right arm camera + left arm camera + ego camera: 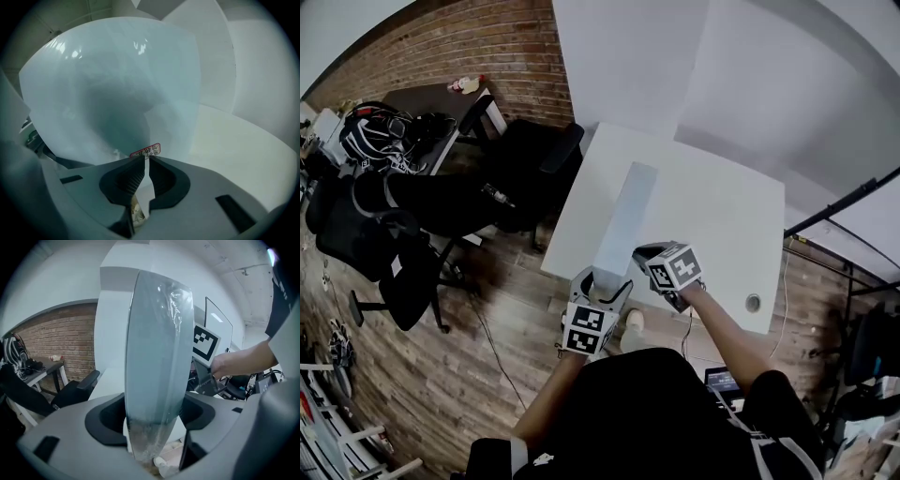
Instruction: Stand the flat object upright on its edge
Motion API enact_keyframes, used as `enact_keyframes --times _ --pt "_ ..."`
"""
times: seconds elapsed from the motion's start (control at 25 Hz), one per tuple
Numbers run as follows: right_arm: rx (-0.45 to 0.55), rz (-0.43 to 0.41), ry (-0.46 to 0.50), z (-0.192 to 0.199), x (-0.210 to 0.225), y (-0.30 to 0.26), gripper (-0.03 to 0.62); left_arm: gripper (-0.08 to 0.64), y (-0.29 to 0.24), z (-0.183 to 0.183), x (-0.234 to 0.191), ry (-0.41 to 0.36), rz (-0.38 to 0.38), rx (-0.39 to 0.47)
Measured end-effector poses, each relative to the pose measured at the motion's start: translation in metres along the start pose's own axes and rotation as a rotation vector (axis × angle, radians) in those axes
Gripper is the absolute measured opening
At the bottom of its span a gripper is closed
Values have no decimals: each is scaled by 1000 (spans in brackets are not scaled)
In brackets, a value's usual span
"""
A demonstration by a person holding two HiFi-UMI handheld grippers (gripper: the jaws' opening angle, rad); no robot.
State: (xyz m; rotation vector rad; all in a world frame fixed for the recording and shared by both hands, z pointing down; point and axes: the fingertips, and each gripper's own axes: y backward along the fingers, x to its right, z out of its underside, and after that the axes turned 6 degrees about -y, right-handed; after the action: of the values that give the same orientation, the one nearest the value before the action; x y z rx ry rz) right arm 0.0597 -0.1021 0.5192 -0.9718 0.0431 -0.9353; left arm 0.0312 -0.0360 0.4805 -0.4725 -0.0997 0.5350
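panel (623, 220) reaches over table (722, 211) from near edge; left gripper (154, 420), right gripper (143, 171) fingers clamped on it

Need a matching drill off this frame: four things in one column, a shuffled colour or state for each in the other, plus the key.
Column 1
1. board
2. right tool
3. chair
4. label

Column 2
A. black, beside the table
B. red-bordered, on the board just beyond the jaws
C. pale blue, film-wrapped
D. shut on the board's edge

Pairs: 1-C, 2-D, 3-A, 4-B
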Motion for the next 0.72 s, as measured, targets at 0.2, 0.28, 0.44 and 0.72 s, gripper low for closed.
enact_keyframes --times 0.2,0.28,0.44,0.72 --pt "0 28 0 -9 19 1 60 316 -16 -11 -2 -6 9 -11" --pt "-1 38 2 -14 28 1 60 318 -24 -14 -2 -6 15 -17" --pt "8 43 7 -26 45 3 60 319 -41 -24 -4 1 15 -19" --pt "20 26 14 -47 74 1 60 321 -74 -38 -11 -1 -5 -24"
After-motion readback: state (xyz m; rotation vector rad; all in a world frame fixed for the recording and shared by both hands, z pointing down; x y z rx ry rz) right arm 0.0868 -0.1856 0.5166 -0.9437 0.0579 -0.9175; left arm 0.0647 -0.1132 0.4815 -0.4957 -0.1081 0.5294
